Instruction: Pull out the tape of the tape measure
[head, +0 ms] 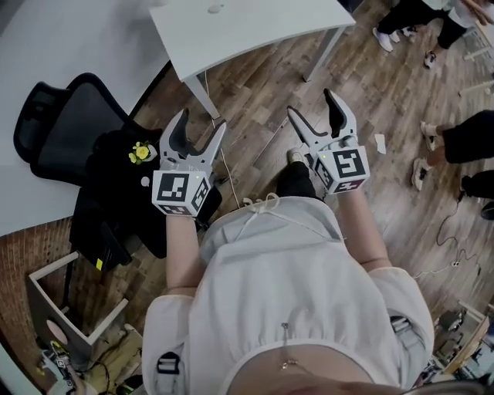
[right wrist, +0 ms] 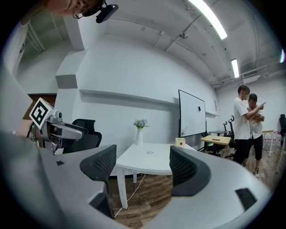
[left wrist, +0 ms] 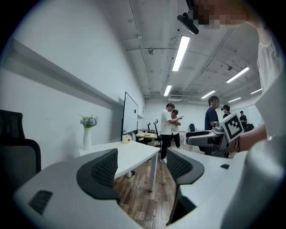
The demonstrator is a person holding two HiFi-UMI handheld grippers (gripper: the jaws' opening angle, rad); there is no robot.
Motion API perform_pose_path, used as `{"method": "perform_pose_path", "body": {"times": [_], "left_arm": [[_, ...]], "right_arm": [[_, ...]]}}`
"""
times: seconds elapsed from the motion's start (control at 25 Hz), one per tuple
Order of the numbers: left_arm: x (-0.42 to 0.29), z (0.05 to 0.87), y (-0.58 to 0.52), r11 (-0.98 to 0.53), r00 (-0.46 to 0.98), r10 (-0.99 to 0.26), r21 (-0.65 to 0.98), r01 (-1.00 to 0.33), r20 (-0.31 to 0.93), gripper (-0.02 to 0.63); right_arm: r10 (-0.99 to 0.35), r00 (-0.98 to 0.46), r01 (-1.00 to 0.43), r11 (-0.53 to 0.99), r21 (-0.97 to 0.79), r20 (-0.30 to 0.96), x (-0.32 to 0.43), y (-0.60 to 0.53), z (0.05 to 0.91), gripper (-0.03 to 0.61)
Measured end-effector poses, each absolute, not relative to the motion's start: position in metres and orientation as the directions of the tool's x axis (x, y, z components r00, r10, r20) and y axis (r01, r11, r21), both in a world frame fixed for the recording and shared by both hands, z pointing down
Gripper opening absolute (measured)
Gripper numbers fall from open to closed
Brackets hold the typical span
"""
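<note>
I hold both grippers up in front of my body, over the wooden floor. My left gripper (head: pixel 202 123) (left wrist: pixel 142 167) is open and nothing is between its jaws. So is my right gripper (right wrist: pixel 142 164) (head: pixel 311 104), just beside it. Ahead stands a white table (head: pixel 255 31) (right wrist: pixel 152 163) (left wrist: pixel 129 154). On it lie a small pale round object (head: pixel 214 9) (right wrist: pixel 149 152) and a small yellowish box (right wrist: pixel 180 142) (left wrist: pixel 127 139). I cannot tell which, if either, is the tape measure. Both grippers are well short of the table.
A black office chair (head: pixel 62 131) with dark bags and a yellow flower (head: pixel 140 153) stands left. A vase of flowers (right wrist: pixel 140 132) is at the table's far edge. Several people (left wrist: pixel 170 129) stand at the right. A cable (head: pixel 224 166) trails across the floor. A wooden crate (head: pixel 69 308) sits lower left.
</note>
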State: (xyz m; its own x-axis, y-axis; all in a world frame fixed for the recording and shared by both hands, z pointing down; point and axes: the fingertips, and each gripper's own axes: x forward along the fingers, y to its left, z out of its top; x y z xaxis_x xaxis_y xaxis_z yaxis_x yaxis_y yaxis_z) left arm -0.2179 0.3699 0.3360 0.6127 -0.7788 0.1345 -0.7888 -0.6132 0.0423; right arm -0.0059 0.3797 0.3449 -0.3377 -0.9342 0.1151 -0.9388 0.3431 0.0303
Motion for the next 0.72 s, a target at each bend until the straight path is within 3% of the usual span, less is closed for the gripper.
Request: {"method": "perform_pose_path", "body": {"times": [0.72], "left_arm": [[-0.065,0.341,0.210,-0.375,0.372,-0.905,0.022,-0.927,0.207,0.337]], "right_arm": [[-0.779,-0.595,-0.788,0.614,0.043,0.198,0.136,0.168,0.358,0.360]]}}
